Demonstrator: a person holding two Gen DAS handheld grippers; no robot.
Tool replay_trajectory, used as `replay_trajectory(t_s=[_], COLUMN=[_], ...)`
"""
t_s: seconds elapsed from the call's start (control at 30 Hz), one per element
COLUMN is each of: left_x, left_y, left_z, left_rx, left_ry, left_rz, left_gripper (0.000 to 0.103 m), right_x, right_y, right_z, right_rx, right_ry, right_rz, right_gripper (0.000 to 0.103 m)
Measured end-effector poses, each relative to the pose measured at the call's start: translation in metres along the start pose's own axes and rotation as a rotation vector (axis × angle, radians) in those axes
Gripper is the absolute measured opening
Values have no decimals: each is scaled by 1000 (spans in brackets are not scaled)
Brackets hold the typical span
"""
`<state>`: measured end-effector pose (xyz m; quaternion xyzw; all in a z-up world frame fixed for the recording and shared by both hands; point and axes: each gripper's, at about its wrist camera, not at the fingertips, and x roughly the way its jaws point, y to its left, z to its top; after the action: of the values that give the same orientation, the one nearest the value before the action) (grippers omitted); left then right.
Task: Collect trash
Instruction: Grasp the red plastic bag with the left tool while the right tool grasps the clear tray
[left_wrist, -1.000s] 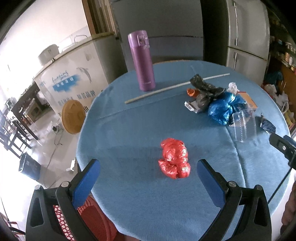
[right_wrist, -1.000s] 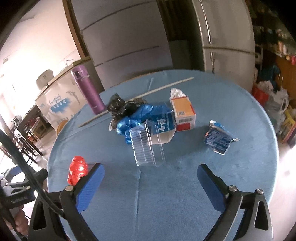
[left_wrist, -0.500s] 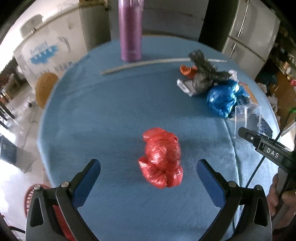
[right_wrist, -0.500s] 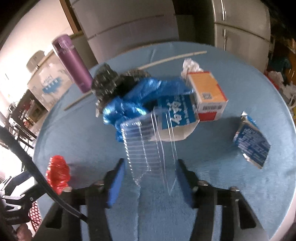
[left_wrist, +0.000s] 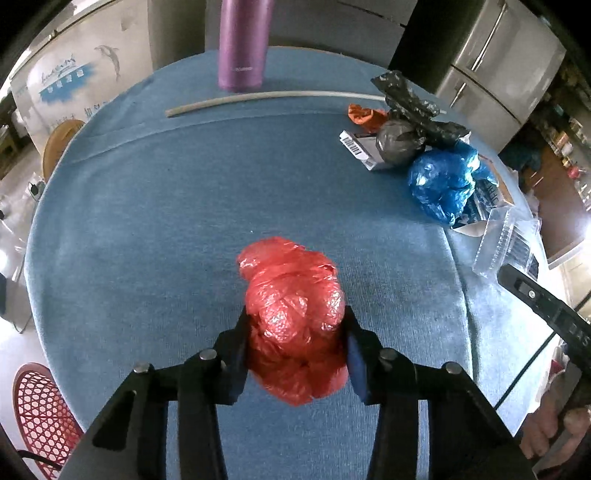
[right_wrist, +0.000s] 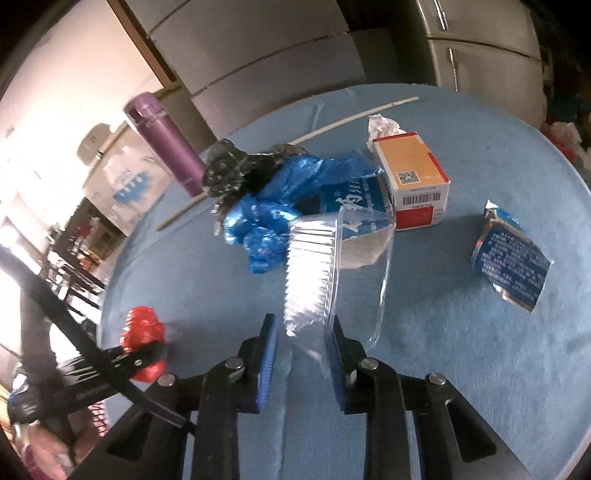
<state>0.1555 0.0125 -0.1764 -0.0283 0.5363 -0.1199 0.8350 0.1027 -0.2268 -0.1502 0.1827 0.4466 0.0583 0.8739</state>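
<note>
On the blue round table (left_wrist: 166, 221) a crumpled red plastic bag (left_wrist: 291, 295) lies between the jaws of my left gripper (left_wrist: 295, 314). The jaws are closing and both pads press its sides. The same red bag (right_wrist: 142, 325) shows at the lower left of the right wrist view. A clear plastic container (right_wrist: 314, 266) lies on its side in front of my right gripper (right_wrist: 303, 321). Those jaws are closing too, with the container's ribbed wall between them and the right pad against it.
A purple flask (left_wrist: 242, 40) and a long pale stick (left_wrist: 273, 96) are at the far side. Blue bag (left_wrist: 441, 181), black bag (left_wrist: 413, 107), orange box (right_wrist: 413, 181) and blue foil pouch (right_wrist: 511, 258) crowd the right. A red mesh basket (left_wrist: 40, 413) stands below the table's near-left edge.
My left gripper came down over the red bag and its wide jaws closed onto it. My right gripper moved up to the clear container and its jaws narrowed around it.
</note>
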Motion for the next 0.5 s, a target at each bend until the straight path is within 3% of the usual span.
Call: replay_trajectory(t_s=[0.13, 0.23, 0.37, 0.43, 0.47, 0.5], left_x=[-19, -32, -52, -63, -62, -61], left_y=[2, 2, 1, 0, 0, -1], left_z=[-4, -6, -12, -17, -15, -14], left_rx=[15, 22, 42, 65, 73, 82], left_ry=[-34, -61, -96, -115, -118, -121], left_rz=[8, 30, 44, 59, 60, 59], left_gripper=[45, 45, 45, 45, 45, 45], right_x=[-14, -17, -26, -30, -33, -37], right_y=[1, 4, -12, -21, -28, -34], right_z=[-5, -6, -2, -1, -1, -1], right_rx=[12, 12, 100, 136, 154, 172], right_ry=[-24, -18, -22, -28, -36, -44], right_rz=[47, 23, 49, 47, 46, 45], right_gripper=[27, 27, 30, 38, 50, 76])
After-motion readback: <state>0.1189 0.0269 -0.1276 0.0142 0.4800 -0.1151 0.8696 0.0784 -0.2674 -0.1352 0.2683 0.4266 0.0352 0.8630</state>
